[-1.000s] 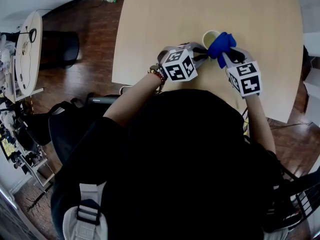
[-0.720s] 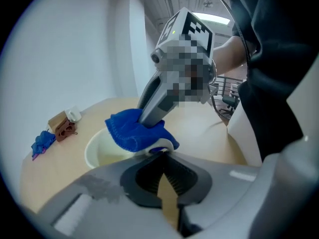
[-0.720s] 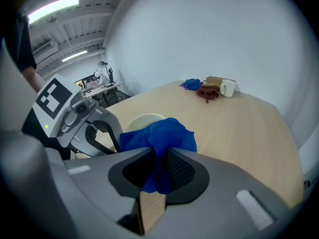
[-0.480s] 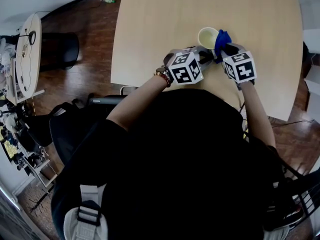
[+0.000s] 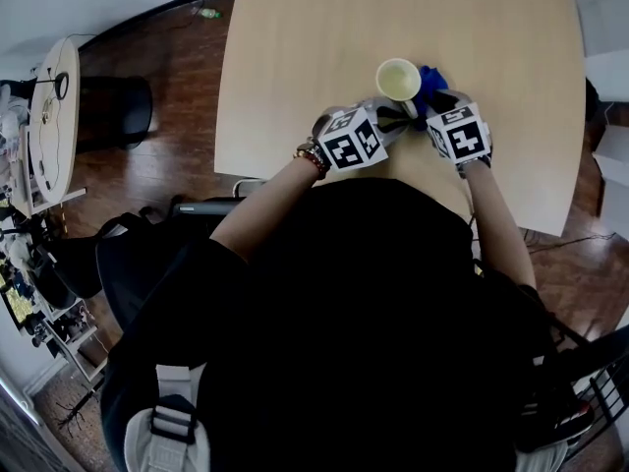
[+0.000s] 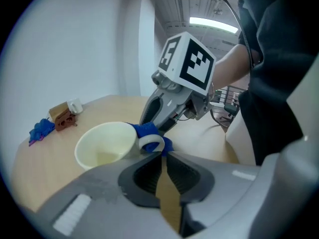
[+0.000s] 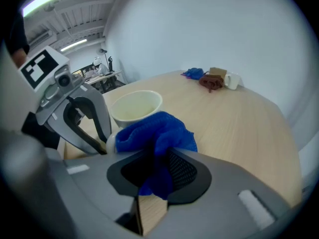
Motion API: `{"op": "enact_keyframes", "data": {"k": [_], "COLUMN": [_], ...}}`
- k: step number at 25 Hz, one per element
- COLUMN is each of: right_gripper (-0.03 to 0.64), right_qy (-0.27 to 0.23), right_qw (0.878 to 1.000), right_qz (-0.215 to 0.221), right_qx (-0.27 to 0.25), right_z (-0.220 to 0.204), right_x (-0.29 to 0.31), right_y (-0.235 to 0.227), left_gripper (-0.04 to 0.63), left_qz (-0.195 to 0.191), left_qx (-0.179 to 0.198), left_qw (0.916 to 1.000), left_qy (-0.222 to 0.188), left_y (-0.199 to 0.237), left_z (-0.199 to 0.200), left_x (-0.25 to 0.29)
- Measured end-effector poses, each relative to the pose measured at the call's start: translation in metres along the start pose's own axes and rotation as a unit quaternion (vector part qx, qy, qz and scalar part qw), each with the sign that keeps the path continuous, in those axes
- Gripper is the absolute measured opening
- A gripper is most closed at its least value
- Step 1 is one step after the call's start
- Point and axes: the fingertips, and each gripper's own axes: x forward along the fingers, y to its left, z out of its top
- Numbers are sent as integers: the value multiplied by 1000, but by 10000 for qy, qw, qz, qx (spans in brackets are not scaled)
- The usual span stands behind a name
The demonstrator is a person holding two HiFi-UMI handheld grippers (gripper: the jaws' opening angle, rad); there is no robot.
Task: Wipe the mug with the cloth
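Note:
A pale yellow mug (image 5: 398, 79) stands upright on the wooden table (image 5: 295, 57). Its handle (image 6: 151, 142) points toward me. My left gripper (image 5: 391, 116) sits just short of that handle; its jaws (image 6: 162, 156) are opening, a narrow gap with only table showing between them. My right gripper (image 5: 425, 108) holds the blue cloth (image 7: 155, 133), which fills the gap between its pads as the jaws begin opening. The cloth (image 5: 430, 82) bunches against the mug's right side, by the handle. The mug (image 7: 135, 106) looks empty inside.
At the table's far side lie a brown object with a small white cup (image 7: 215, 79) and another blue cloth (image 7: 193, 73). The near table edge (image 5: 295, 170) runs just under my hands. On the floor to the left are a round side table (image 5: 49, 116) and a black seat (image 5: 118, 96).
Both grippers have drawn together near the mug. The cloth has come down from the mug's rim to its right side. The left jaws have parted off the handle.

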Motion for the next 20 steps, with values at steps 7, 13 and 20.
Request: {"op": "enact_keyframes", "data": {"k": [7, 13, 20], "right_gripper": [221, 215, 213], "right_qy": [-934, -2963, -3196], "right_qw": [9950, 9463, 9307], "right_qz": [-225, -980, -1519], "right_qx": [287, 849, 924], "right_z": [4, 74, 85], "right_x": [-52, -189, -205], "right_y": [-9, -23, -33], "left_gripper": [38, 34, 29], "left_qz": [480, 1495, 1879], "left_qx": [-907, -1591, -1564], "left_qw": [9923, 9558, 9305], "left_qy": [-695, -1969, -2727], "left_y": [14, 53, 68], "left_z": [-2, 35, 86], "left_x": [-63, -167, -221]}}
